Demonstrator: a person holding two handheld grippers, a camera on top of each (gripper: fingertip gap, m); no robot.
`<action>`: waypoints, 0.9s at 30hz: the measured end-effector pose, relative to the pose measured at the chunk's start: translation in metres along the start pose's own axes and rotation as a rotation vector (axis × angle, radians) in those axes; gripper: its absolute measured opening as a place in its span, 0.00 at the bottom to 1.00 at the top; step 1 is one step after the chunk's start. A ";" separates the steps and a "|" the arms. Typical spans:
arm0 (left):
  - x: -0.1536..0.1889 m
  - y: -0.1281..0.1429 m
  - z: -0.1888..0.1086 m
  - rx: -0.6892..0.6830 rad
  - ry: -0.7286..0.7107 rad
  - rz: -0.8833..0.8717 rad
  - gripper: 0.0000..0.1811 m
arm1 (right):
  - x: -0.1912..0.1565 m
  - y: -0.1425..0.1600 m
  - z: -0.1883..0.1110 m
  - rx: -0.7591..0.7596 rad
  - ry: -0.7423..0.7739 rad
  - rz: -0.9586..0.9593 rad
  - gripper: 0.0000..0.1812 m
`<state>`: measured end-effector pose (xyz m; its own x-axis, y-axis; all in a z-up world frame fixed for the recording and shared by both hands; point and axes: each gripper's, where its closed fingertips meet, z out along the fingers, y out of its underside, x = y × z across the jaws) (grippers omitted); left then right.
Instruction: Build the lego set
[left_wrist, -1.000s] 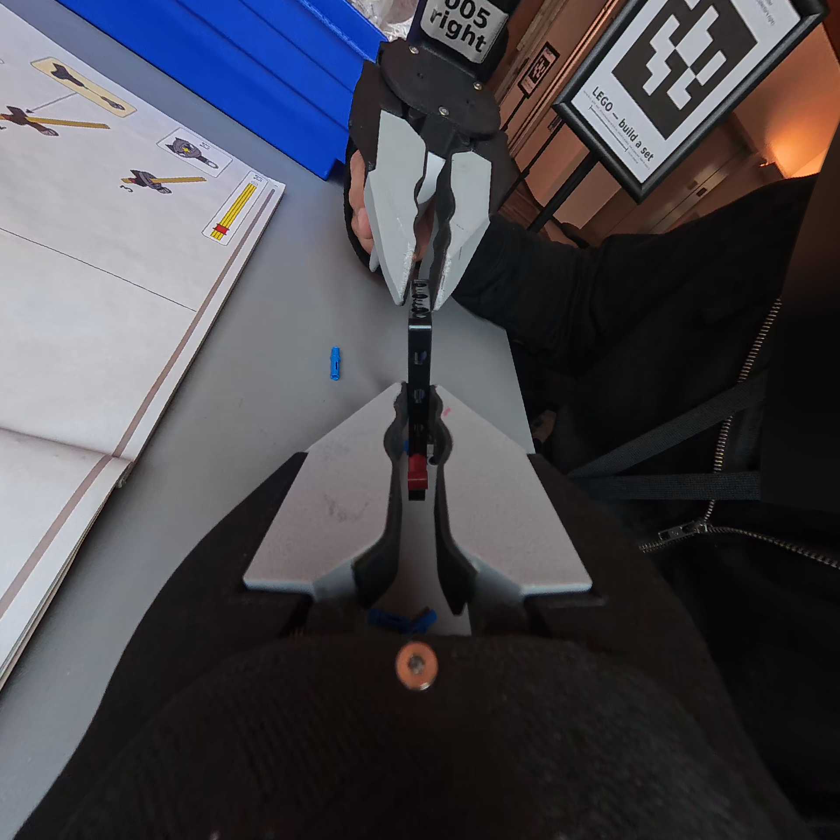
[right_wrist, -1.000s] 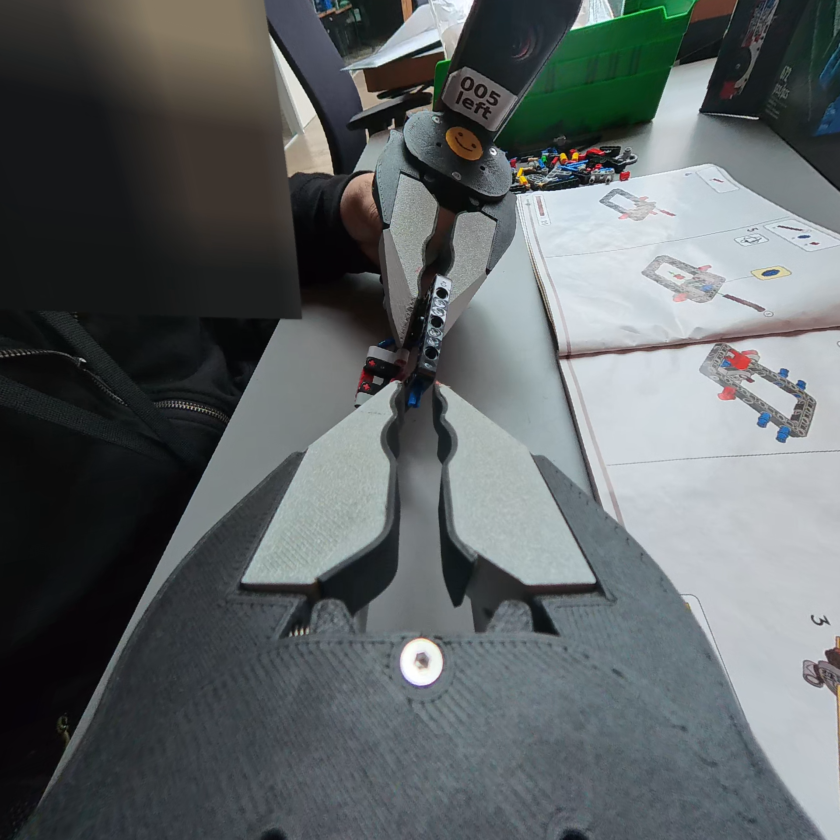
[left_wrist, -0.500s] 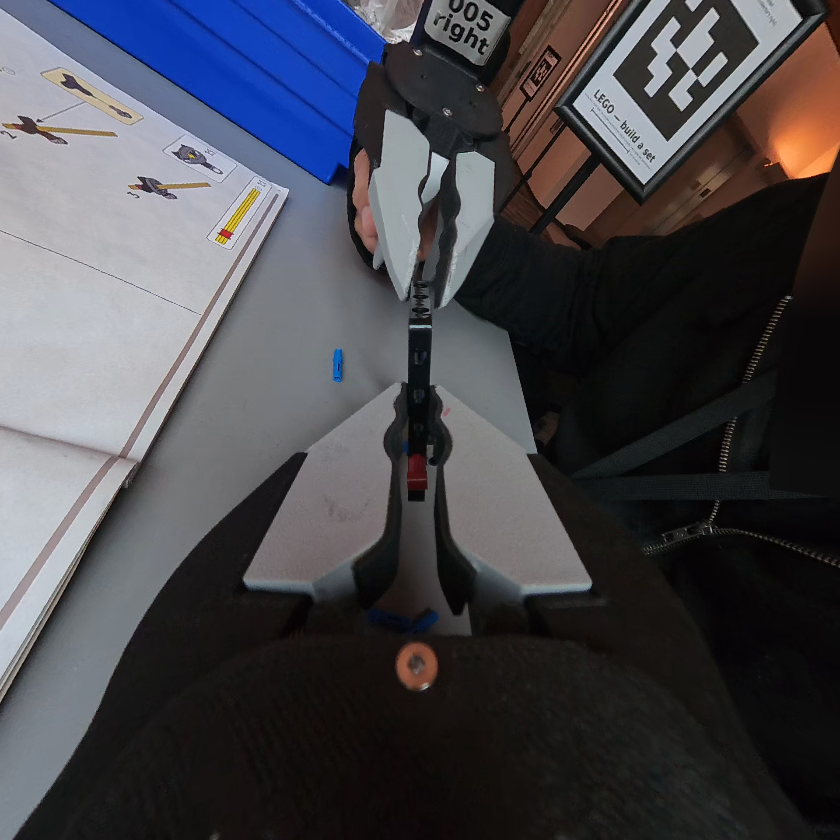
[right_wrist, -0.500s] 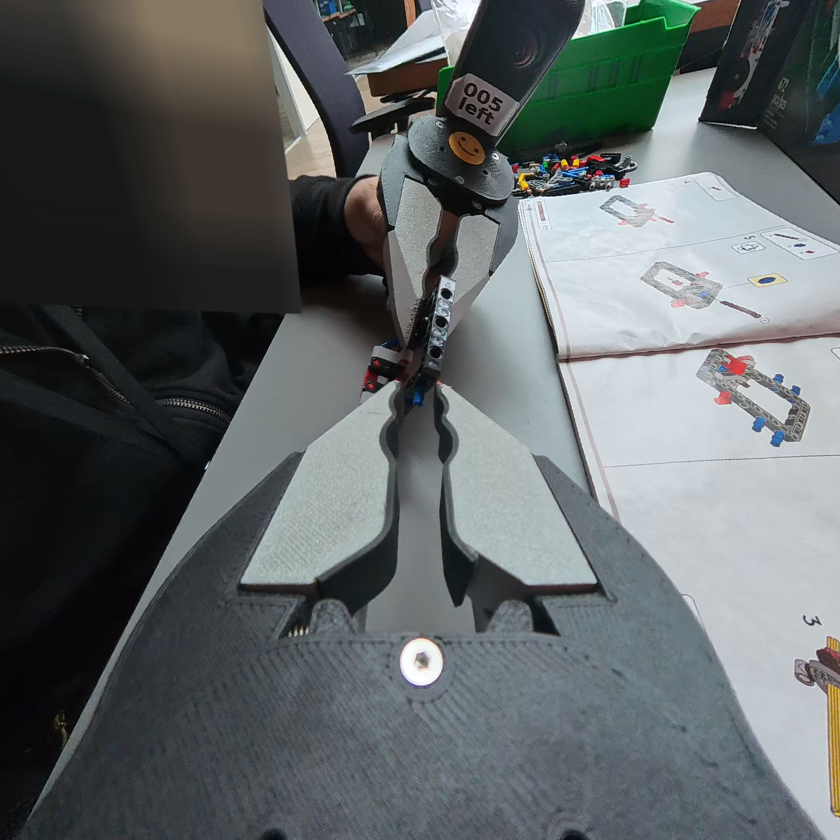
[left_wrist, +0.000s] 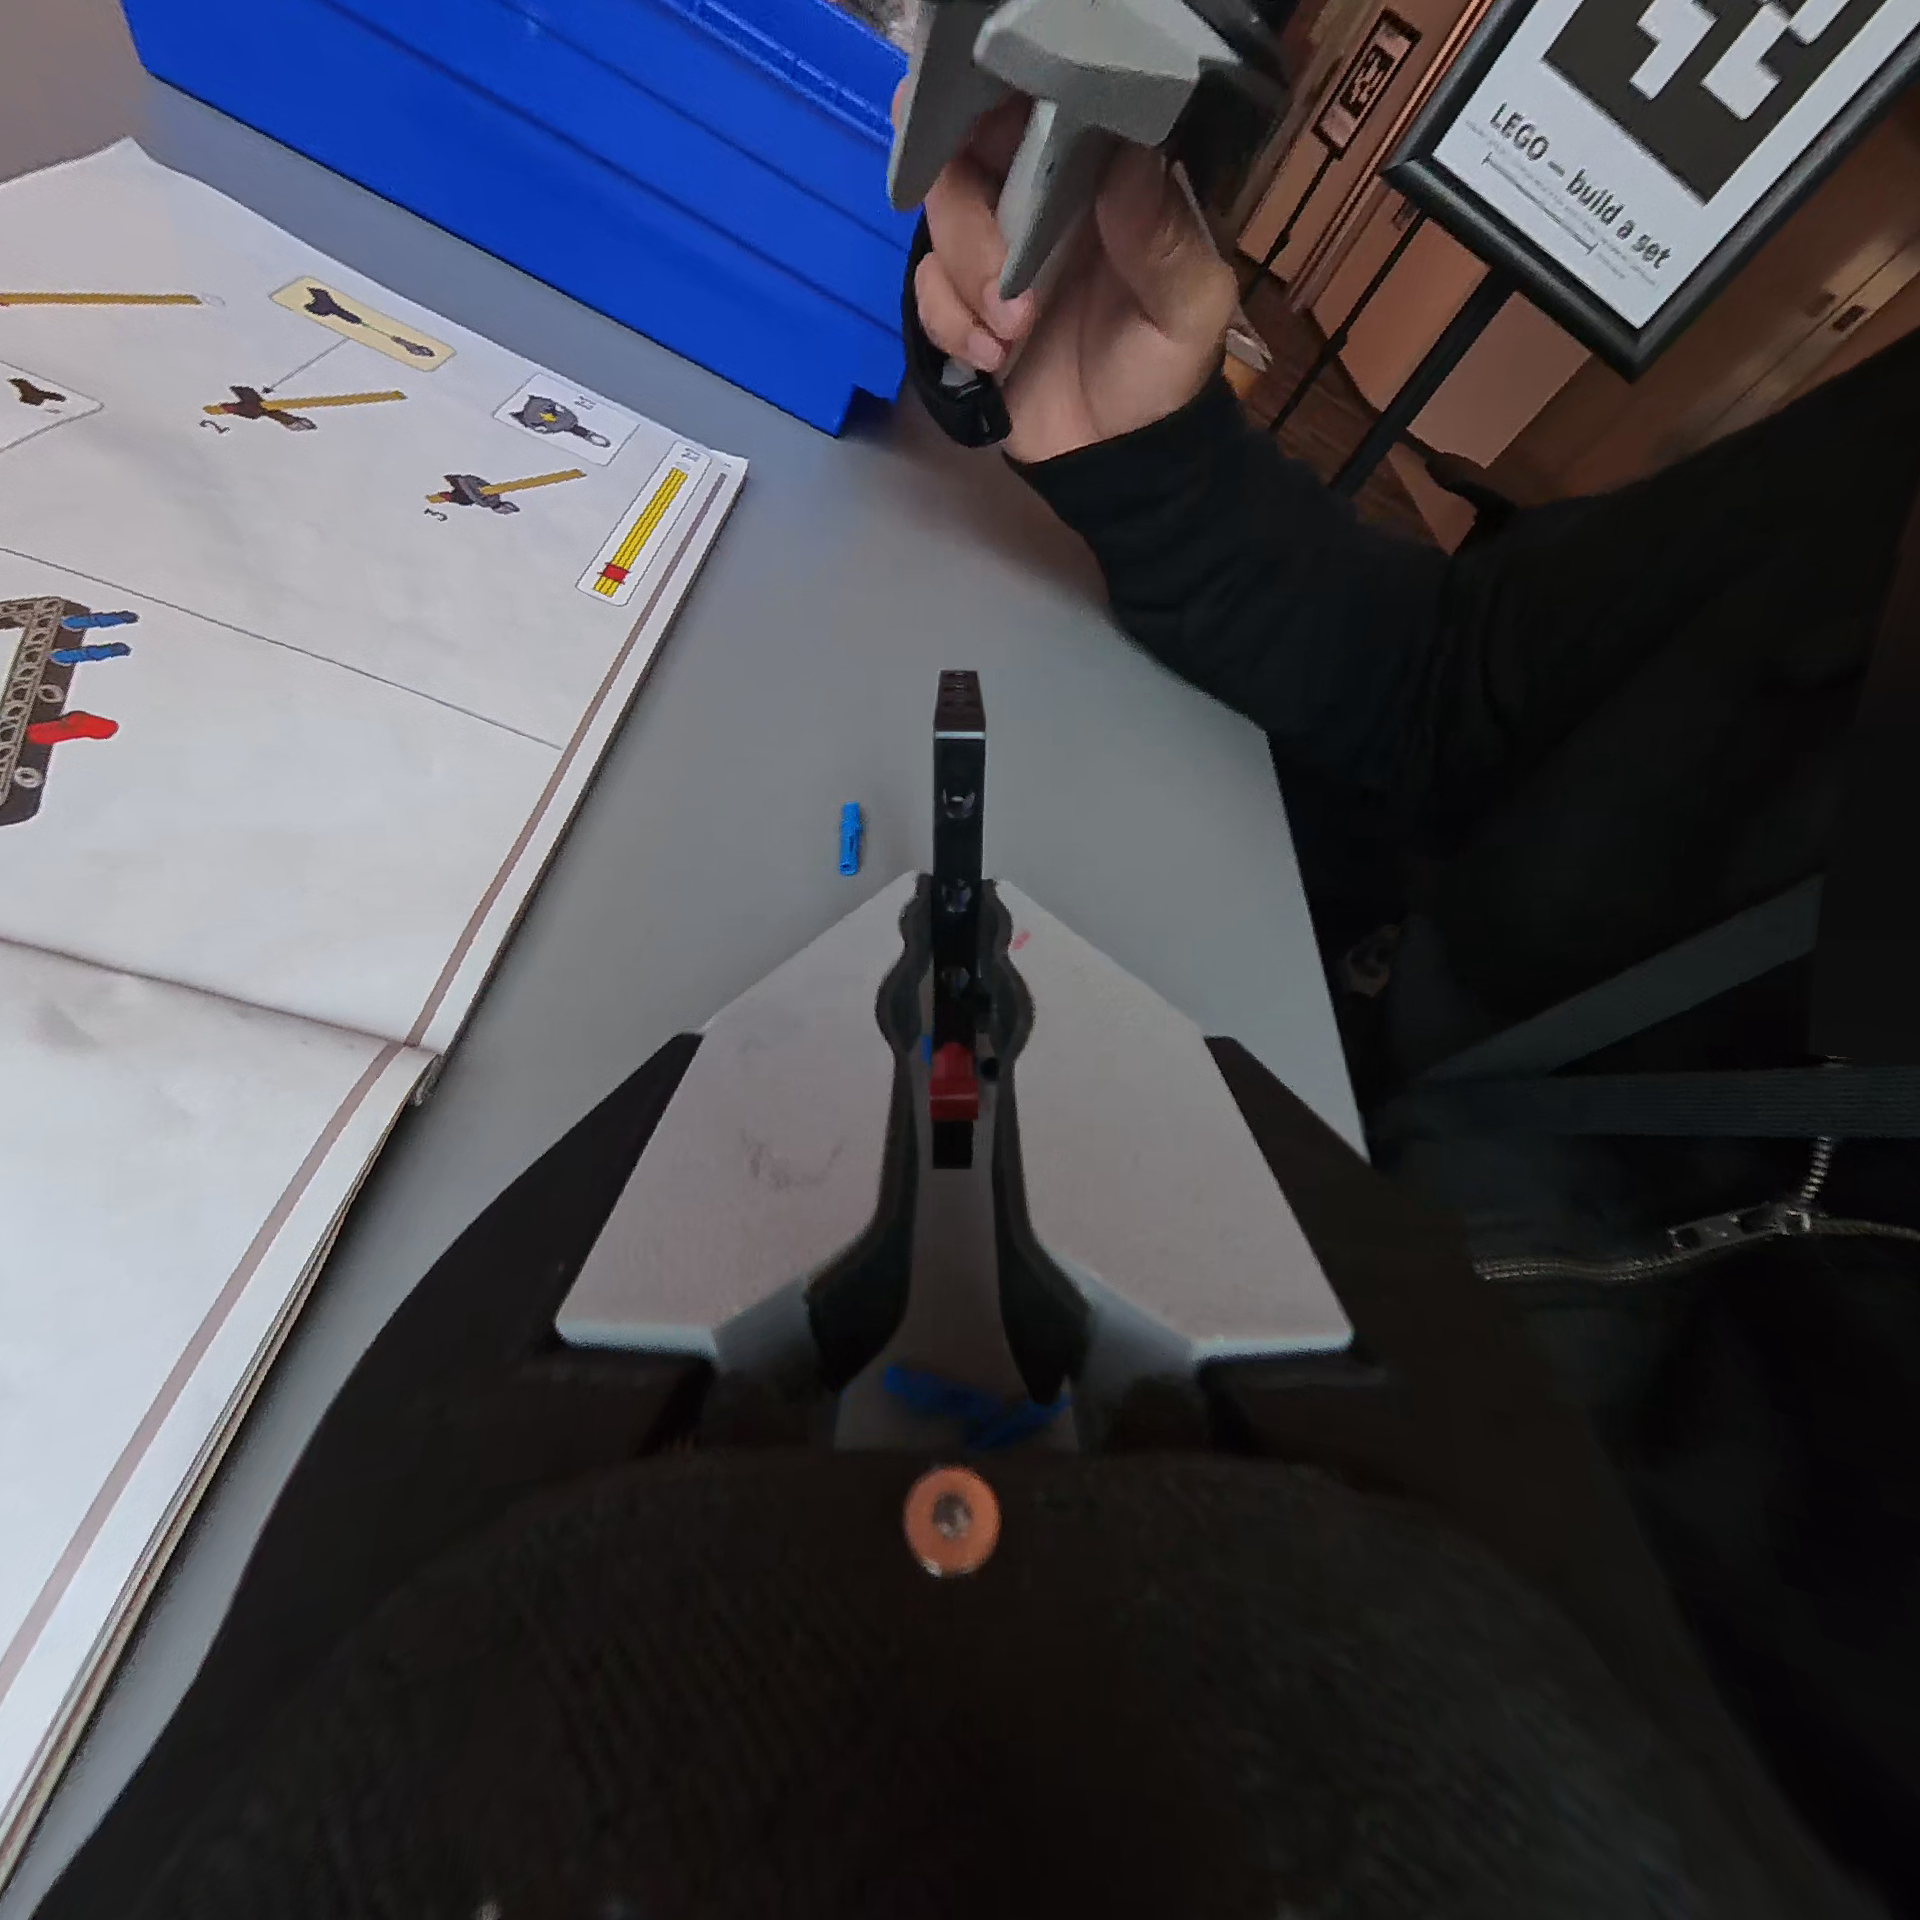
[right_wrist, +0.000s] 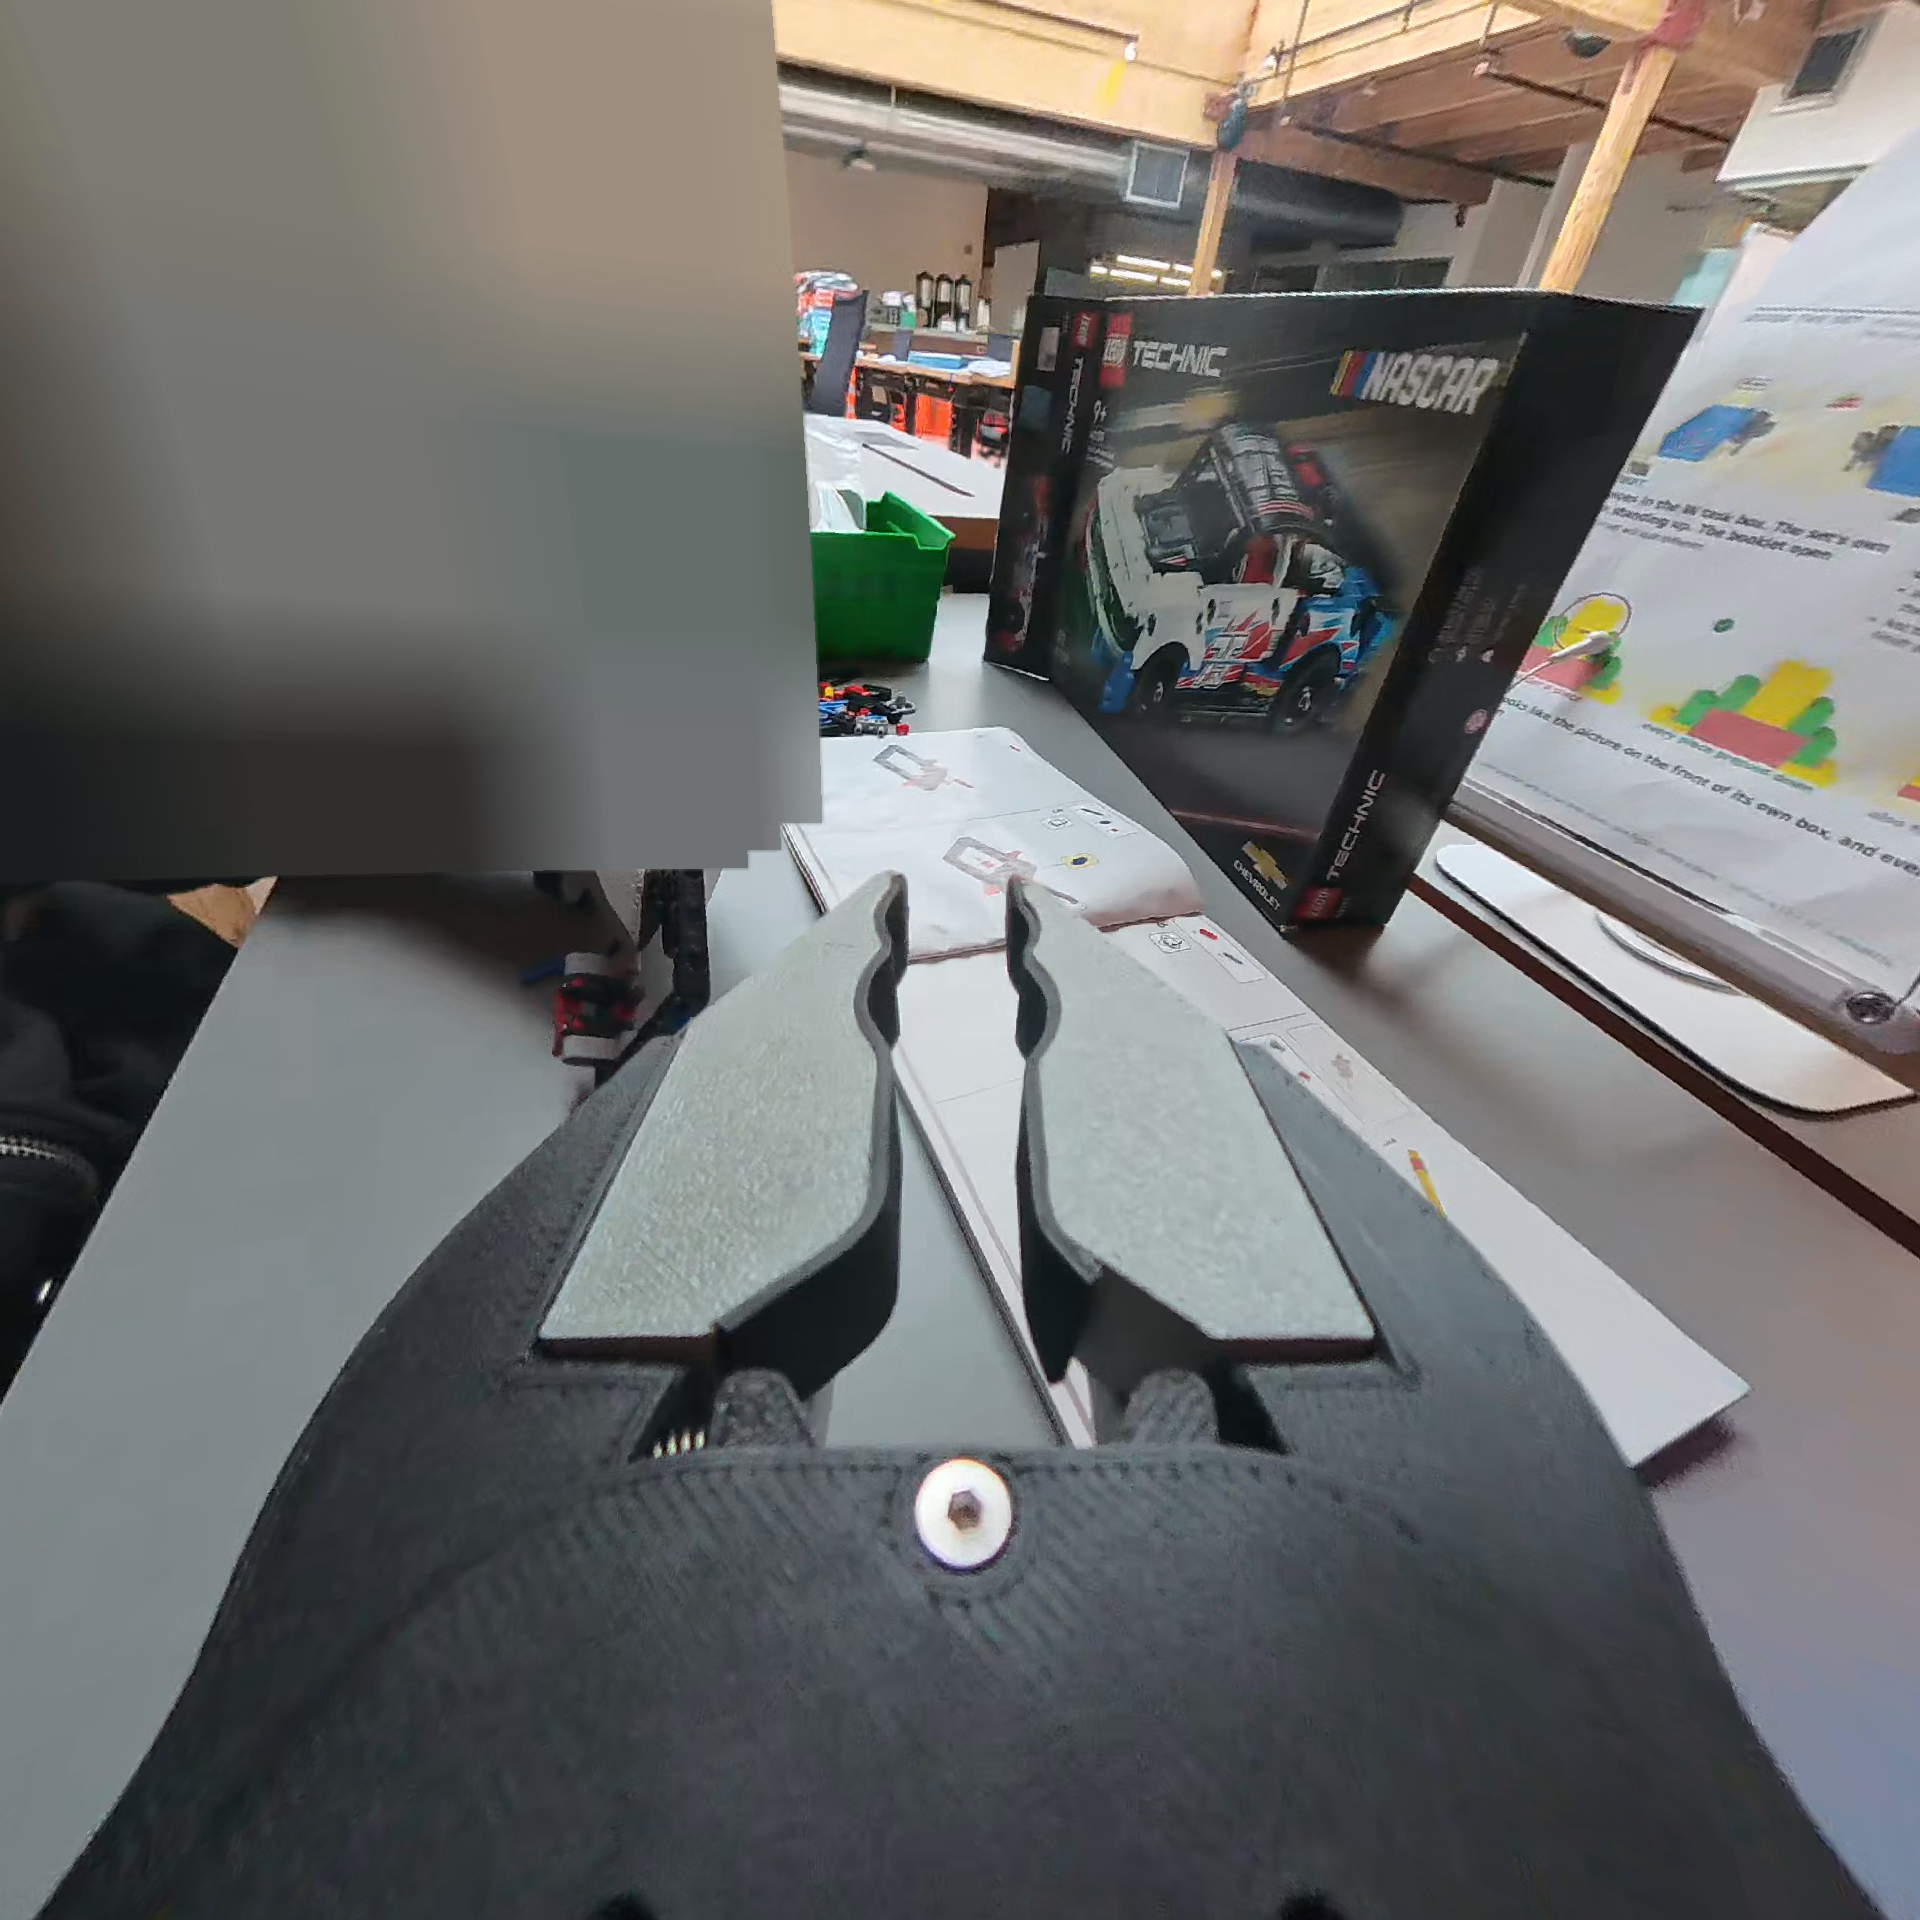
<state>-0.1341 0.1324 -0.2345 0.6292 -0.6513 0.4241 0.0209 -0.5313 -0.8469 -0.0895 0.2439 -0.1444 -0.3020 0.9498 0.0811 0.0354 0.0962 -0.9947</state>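
Now the right claw (right_wrist: 956, 914) has let go of the black holed lego beam (left_wrist: 957, 831) and lifted away, its fingers parted around nothing. The left claw (left_wrist: 956, 914) is clamped on that beam at frame centre, a red piece (left_wrist: 952, 1081) at its near end. At upper left of centre, the green plastic bin (right_wrist: 878, 592) stands on the grey worktop (right_wrist: 312, 1091), loose lego pieces (right_wrist: 862, 701) before it.

An open-plan workshop or lab space: past the gripper fingers stand exposed timber beams (right_wrist: 1621, 135) and metal ductwork (right_wrist: 1039, 156), with rows of distant worktables (right_wrist: 935, 374). Nearer, a grey tabletop (left_wrist: 935, 582) carries a green plastic parts bin (right_wrist: 878, 592) left of the fingers and a blue plastic bin (left_wrist: 582, 156) beyond them.
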 end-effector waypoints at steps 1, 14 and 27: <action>-0.002 0.001 0.000 -0.004 -0.012 0.001 0.03 | 0.001 0.001 0.000 -0.002 0.001 0.014 0.08; -0.008 0.004 0.001 -0.025 -0.033 -0.023 0.03 | -0.035 0.049 0.038 -0.208 -0.187 0.069 0.18; -0.014 0.010 0.002 -0.053 -0.041 -0.096 0.03 | -0.064 0.090 0.063 -0.388 -0.271 0.070 0.20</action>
<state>-0.1413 0.1378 -0.2495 0.6574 -0.5741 0.4881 0.0424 -0.6186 -0.7846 -0.1266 0.1730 -0.2435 -0.5215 0.8514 -0.0560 0.4021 0.1873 -0.8962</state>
